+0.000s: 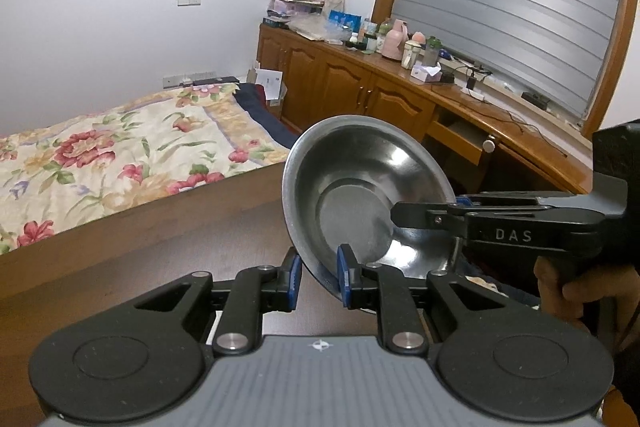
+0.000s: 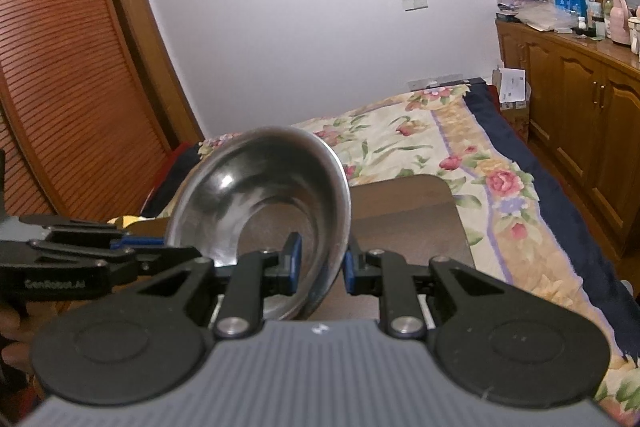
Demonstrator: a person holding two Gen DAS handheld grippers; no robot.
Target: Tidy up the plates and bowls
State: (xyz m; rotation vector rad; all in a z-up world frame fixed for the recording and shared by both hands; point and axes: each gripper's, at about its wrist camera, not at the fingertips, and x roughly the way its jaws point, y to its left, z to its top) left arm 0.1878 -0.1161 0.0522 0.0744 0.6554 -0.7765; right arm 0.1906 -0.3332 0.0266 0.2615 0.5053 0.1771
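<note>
The left gripper (image 1: 319, 277), low in its frame, clamps a rim between blue pads; the right gripper (image 2: 322, 263), likewise low centre, pinches the opposite rim.

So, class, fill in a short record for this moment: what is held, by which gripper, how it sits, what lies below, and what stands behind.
held object: round shiny steel bowl
left gripper: shut on the bowl's near rim
right gripper: shut on the rim at another spot
bowl pose: tilted, lifted clear of the table
below: dark brown wooden table
behind: bed with floral quilt; wooden cabinet along the window
</note>
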